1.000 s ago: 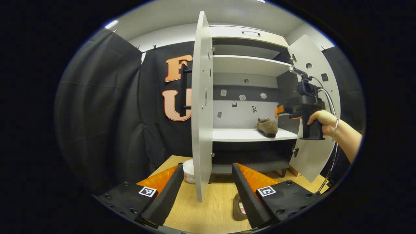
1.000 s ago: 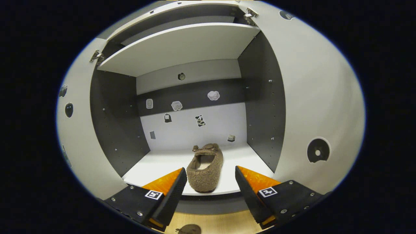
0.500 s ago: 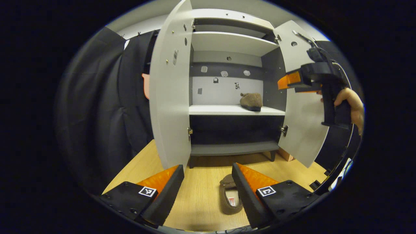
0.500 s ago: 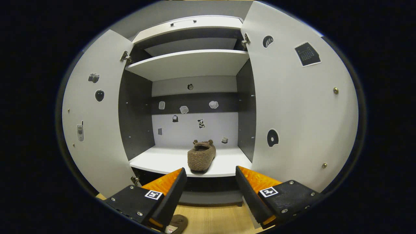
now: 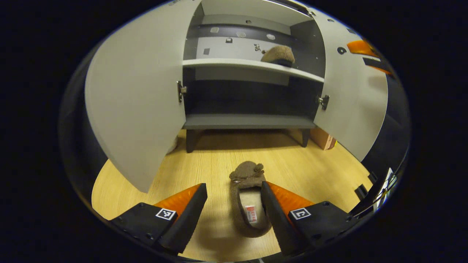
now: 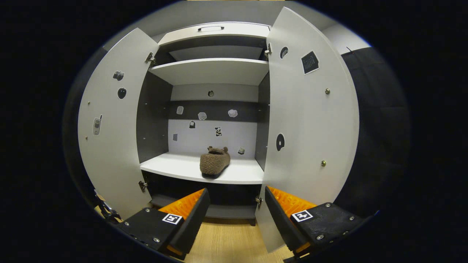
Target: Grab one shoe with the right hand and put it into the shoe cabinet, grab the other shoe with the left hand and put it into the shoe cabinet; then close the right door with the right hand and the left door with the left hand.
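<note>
While both doors hang open, this is how things sit:
Left gripper (image 5: 234, 197): its jaws are wide open and hold nothing; they hang low over the floor
Shoe on the floor (image 5: 249, 199): a fuzzy brown slipper lying flat on the wooden floor (image 5: 310, 164), toe toward the cabinet; it lies between the left jaws, just beside the right-hand finger, and I cannot tell if that finger touches it
Right gripper (image 6: 237, 204): its jaws are wide open too, with nothing in them; they are held up in front of the cabinet, well back from it
Shoe on the shelf (image 6: 214, 162): the other fuzzy brown slipper sits flat on the white middle shelf (image 6: 182, 168), nearer the right side, heel toward the front
Shoe cabinet (image 6: 214, 69): white shelves, dark side walls, small stickers on the back wall
Left door (image 6: 109, 138): swung wide open
Right door (image 6: 310, 120): swung wide open, stickers on its inner face
</note>
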`<state>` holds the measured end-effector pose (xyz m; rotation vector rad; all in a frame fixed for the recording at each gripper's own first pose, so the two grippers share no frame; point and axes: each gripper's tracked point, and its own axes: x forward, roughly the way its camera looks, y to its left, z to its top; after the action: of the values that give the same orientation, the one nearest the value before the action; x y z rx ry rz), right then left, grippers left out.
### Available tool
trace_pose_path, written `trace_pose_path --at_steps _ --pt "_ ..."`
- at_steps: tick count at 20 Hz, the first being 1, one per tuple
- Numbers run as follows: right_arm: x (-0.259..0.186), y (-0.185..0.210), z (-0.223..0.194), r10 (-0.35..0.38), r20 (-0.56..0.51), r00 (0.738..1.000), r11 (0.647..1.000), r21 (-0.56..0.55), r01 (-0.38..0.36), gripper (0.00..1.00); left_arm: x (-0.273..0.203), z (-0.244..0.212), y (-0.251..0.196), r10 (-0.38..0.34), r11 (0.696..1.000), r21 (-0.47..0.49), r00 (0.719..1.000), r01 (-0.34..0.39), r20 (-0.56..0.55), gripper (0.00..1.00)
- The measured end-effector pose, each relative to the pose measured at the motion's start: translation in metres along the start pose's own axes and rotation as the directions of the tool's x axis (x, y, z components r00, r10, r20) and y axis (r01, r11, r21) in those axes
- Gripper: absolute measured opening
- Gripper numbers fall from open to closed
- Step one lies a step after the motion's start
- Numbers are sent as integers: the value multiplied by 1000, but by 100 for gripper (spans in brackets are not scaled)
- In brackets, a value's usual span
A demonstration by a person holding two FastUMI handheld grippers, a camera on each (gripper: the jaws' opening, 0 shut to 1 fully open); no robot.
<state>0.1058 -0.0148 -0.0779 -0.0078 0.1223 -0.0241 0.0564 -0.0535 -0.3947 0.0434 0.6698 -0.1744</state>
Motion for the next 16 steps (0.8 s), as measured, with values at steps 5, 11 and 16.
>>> trace_pose_path --at_steps 5,11,16 --pt "-9 -11 -6 -18 -13 1000 1000 6 18 93 34 -42 5 -1 1000 14 989 3 -148 100" --pt "-15 -23 -11 -56 -18 998 998 15 56 94 56 -68 1 -45 995 -97 965 21 -257 92" --pt "-21 -28 -9 -61 -12 998 998 16 61 94 59 -68 -4 -62 996 -77 952 40 -300 35"
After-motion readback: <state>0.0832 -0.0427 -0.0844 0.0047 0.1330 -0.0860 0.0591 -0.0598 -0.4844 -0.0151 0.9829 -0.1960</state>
